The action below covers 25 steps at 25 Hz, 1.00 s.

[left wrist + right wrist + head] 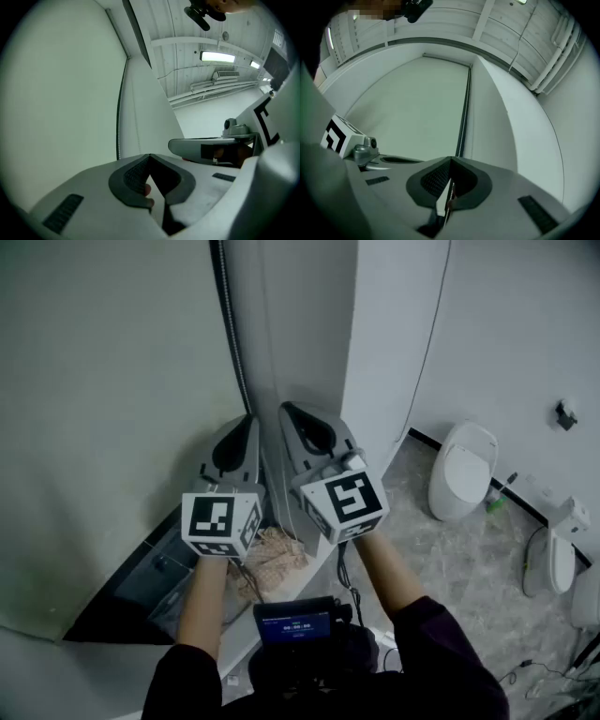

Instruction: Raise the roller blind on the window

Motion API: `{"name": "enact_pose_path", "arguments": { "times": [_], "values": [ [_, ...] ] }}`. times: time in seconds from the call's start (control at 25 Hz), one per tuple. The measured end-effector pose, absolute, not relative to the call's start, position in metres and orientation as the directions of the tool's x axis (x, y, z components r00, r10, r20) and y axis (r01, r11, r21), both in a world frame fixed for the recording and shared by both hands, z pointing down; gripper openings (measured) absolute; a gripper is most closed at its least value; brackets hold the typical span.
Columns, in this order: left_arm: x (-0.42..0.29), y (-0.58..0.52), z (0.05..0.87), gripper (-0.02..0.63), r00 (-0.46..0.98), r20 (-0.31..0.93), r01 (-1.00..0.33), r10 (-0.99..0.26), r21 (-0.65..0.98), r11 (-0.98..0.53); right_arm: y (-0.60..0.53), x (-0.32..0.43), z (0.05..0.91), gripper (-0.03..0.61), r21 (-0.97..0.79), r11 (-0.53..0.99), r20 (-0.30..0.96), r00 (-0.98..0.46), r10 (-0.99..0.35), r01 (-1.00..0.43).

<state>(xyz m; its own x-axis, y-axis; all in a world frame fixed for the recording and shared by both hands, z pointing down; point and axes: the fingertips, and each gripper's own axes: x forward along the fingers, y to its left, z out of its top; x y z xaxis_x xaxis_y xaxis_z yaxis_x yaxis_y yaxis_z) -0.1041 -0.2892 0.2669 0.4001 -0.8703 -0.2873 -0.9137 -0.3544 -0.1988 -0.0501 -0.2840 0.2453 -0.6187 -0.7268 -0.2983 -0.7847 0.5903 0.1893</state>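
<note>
Roller blind is down, a pale sheet filling the left of the scene, with a dark gap under its bottom edge. Bead chain hangs along the blind's right edge, next to the white wall.

Right tongs are closed on the bead chain. The beads run down between the pads, and the chain goes straight up from the tips.

Left tongs are closed, tips meeting, with nothing seen between them. The chain passes just left of them in the left gripper view. In the head view both tongs point at the blind's edge, side by side and close together, left just left of right.

Crumpled cloth lies on the sill near the person. Two toilets stand on the grey floor, far right.
</note>
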Motion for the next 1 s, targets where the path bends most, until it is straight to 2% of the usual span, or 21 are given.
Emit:
{"name": "enact_pose_path", "arguments": {
  "times": [0.36, 0.48, 0.6, 0.64, 1.0],
  "values": [
    [-0.102, -0.328, 0.258, 0.016, 0.405, -0.285, -0.914, -0.869, -0.128, -0.385, -0.283, -0.056, 0.247, 0.008, 0.130, 0.655, -0.339, -0.654, -0.676, -0.745],
    [-0.103, -0.358, 0.249, 0.058, 0.367, -0.258, -0.930, -0.894, -0.129, -0.344, -0.285, -0.056, 0.248, 0.008, 0.135, 0.652, -0.337, -0.653, -0.678, -0.746],
    [-0.111, -0.375, 0.240, 0.053, 0.315, -0.253, -0.949, -0.915, -0.113, -0.295, -0.286, -0.057, 0.249, 0.008, 0.153, 0.642, -0.334, -0.651, -0.682, -0.751],
    [-0.111, -0.376, 0.237, 0.015, 0.308, -0.257, -0.951, -0.916, -0.117, -0.287, -0.287, -0.056, 0.248, 0.008, 0.159, 0.637, -0.335, -0.648, -0.684, -0.754],
    [-0.090, -0.329, 0.248, 0.011, 0.372, -0.323, -0.923, -0.870, -0.226, -0.311, -0.305, -0.059, 0.196, 0.011, 0.138, 0.704, -0.358, -0.697, -0.621, -0.697]
  ]
}}
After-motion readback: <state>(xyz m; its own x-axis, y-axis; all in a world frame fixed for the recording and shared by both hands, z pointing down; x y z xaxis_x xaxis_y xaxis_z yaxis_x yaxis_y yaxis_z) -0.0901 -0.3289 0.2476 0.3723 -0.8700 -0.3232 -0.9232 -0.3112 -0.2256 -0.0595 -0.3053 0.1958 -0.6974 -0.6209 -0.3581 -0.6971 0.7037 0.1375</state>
